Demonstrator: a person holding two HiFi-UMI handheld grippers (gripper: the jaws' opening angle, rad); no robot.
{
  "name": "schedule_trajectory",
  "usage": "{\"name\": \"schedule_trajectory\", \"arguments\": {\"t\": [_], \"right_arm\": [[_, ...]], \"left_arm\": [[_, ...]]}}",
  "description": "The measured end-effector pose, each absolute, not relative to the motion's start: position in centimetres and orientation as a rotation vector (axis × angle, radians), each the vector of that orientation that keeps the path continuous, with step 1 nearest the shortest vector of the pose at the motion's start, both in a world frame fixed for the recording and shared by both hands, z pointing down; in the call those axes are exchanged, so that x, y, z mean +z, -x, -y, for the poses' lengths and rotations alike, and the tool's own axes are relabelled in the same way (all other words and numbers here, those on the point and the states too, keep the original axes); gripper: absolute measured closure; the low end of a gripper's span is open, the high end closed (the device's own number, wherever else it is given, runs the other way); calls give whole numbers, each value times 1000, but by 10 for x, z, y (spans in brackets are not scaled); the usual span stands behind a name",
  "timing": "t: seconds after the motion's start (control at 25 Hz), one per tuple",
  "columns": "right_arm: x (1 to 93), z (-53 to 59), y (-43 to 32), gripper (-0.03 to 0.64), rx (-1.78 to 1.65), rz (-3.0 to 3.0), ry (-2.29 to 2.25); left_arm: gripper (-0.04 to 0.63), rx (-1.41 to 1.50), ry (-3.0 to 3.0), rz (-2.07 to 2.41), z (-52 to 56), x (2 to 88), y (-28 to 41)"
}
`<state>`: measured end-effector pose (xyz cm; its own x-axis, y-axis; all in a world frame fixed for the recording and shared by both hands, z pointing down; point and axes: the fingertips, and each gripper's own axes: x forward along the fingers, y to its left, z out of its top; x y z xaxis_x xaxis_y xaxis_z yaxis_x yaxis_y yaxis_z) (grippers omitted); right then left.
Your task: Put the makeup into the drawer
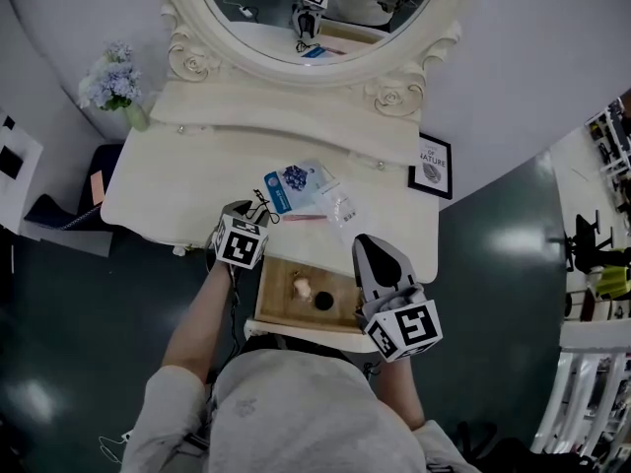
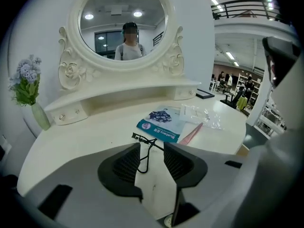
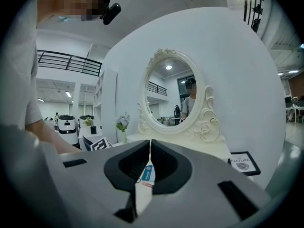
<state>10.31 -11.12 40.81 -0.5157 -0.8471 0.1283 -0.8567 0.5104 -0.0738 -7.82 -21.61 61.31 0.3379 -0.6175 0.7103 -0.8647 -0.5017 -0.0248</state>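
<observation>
Gaping wide, the left gripper [image 2: 152, 149] points down at the cream dressing table [image 2: 85, 137], and a thin black wire makeup tool [image 2: 142, 139] lies flat on the tabletop in the gap between its jaws, with neither pad pressing on it. The right gripper [image 3: 150, 144] has its jaws drawn almost together, only a narrow slit between them, and holds nothing. In the head view it hangs roughly level above the right side of the open wooden drawer [image 1: 271, 299], while the left gripper [image 1: 240, 213] sits at the table's front edge just left of the drawer. A pale round item [image 1: 303, 287] and a small black round item [image 1: 323, 302] already lie on the drawer's floor. Just beyond the black tool rests a blue blueberry sachet [image 2: 161, 123], with a slim pink stick [image 2: 191, 134] beside it and a clear plastic packet [image 2: 202, 114] to its right. Farther back rise the table's raised shelf and the ornate oval mirror [image 1: 315, 28]. A vase of pale blue flowers [image 1: 116, 87] stands at the left end, and a black-framed card [image 1: 431, 166] stands at the right end.
</observation>
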Motion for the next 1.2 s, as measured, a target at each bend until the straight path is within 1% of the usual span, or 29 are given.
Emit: {"name": "schedule_trajectory", "arguments": {"t": [0.28, 0.4, 0.48, 0.56, 0.6, 0.96, 1.08, 1.12, 1.2], "right_arm": [[408, 108, -112, 594, 198, 2639, -1537], [410, 108, -113, 594, 205, 2634, -1546], [410, 108, -112, 594, 205, 2632, -1545], [411, 109, -110, 594, 204, 2634, -1541], [411, 109, -109, 594, 204, 2636, -1539], [409, 113, -99, 594, 201, 2652, -1518], [408, 114, -97, 594, 197, 2660, -1511], [407, 114, -96, 594, 195, 2664, -1509], [406, 114, -94, 594, 193, 2672, -1507]], "left_arm": [[434, 1133, -2227, 1258, 223, 641, 80], [450, 1076, -2209, 1241, 222, 642, 80], [488, 1025, -2200, 1233, 221, 643, 78], [493, 1020, -2204, 1228, 220, 643, 77], [508, 1029, -2210, 1223, 220, 643, 77], [529, 1029, -2248, 1230, 213, 638, 80], [540, 975, -2288, 1263, 209, 625, 80], [567, 939, -2300, 1274, 208, 618, 79], [580, 878, -2318, 1289, 206, 608, 80]]}}
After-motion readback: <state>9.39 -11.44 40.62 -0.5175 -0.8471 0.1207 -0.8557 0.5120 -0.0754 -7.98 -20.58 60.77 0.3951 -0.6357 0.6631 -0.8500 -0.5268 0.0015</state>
